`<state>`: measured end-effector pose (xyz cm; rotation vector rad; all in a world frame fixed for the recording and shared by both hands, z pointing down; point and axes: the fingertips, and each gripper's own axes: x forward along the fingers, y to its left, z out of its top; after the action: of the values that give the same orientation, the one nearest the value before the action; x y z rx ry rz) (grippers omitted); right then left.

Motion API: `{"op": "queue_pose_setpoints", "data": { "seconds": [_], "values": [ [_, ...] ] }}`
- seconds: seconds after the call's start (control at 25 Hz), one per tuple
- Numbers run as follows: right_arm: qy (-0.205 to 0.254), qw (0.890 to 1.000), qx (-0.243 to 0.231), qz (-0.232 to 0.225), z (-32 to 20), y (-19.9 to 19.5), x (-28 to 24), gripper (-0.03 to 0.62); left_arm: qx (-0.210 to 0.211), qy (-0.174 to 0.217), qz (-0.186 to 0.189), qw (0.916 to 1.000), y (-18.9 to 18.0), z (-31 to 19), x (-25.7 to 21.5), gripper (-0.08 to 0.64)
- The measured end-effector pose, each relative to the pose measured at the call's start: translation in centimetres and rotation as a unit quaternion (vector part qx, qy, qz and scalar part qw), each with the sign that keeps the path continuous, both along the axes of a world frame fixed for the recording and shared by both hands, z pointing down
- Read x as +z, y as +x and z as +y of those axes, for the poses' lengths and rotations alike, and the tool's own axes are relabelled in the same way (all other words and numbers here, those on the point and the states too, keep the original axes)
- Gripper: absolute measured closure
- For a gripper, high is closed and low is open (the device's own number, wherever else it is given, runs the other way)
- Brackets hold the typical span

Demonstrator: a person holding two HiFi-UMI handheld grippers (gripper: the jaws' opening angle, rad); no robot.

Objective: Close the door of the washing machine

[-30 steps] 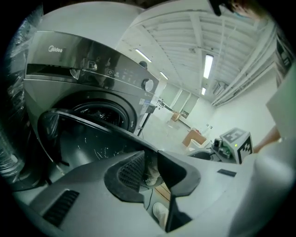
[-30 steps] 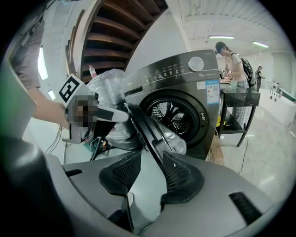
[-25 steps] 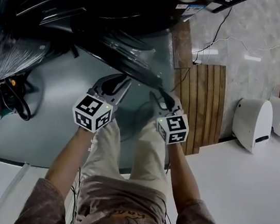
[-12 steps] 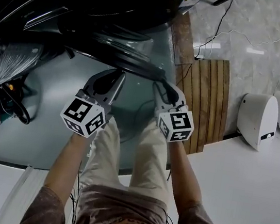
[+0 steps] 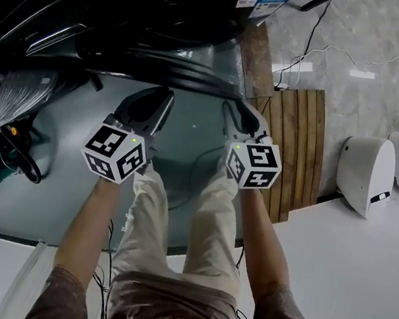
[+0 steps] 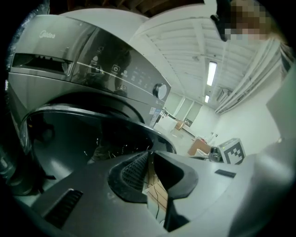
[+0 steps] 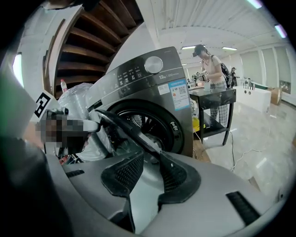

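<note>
Door (image 7: 128, 132): open, swung out from the front of the washing machine (image 7: 152, 83). Its dark rim stands just ahead of the 2 grippers.
Right gripper (image 7: 151, 152): jaws released and apart, having just been closing. Nothing sits between the pads, and contact with the rim cannot be told.
Left gripper (image 6: 150, 152): jaws clenched with tips meeting, having just been closing. Nothing is held, and it faces the door glass.
Floor: a grey glossy sheet (image 5: 49, 170) lies under the person. A wooden slat panel (image 5: 290, 146) lies at its right, with pale stone tiles (image 5: 364, 53) beyond.
Surroundings: a plastic-wrapped bundle (image 5: 2, 88) sits at the left and a white housing (image 5: 364, 176) at the right. A black table (image 7: 212, 99) stands beside the machine.
Drum opening (image 7: 150, 122): uncovered; its contents cannot be made out.
</note>
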<state>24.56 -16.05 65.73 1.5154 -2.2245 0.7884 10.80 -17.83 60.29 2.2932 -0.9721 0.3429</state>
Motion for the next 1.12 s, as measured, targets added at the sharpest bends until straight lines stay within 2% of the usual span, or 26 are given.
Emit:
{"op": "queue_pose_setpoints", "data": {
  "seconds": [0.24, 0.6, 0.84, 0.96, 1.0, 1.12],
  "values": [
    [-0.004, 1.0, 0.012, 0.003, -3.6, 0.7, 0.1, 0.492, -0.003, -0.001, -0.012, 0.9999, -0.1, -2.5, 0.8, 0.522],
    [0.003, 1.0, 0.001, 0.024, -9.7, 1.3, 0.1, 0.494, -0.02, -0.004, -0.004, 0.9998, 0.1, -6.5, 1.2, 0.522],
    [-0.002, 1.0, -0.008, 0.018, -13.7, 0.9, 0.2, 0.505, -0.024, 0.0, -0.013, 0.9996, -0.1, -9.1, 1.7, 0.522],
    [-0.013, 1.0, -0.022, 0.018, -14.8, 0.0, 0.6, 0.532, -0.03, 0.0, -0.014, 0.9995, -0.1, -10.0, 1.8, 0.522],
    [-0.015, 1.0, -0.019, 0.016, -15.0, -0.1, 0.6, 0.551, -0.031, 0.001, -0.015, 0.9994, -0.1, -10.0, 1.8, 0.523],
    [-0.015, 1.0, -0.007, -0.001, -15.0, 0.0, 0.6, 0.552, -0.035, 0.008, -0.013, 0.9993, -0.1, -10.0, 1.8, 0.523]
  ]
}}
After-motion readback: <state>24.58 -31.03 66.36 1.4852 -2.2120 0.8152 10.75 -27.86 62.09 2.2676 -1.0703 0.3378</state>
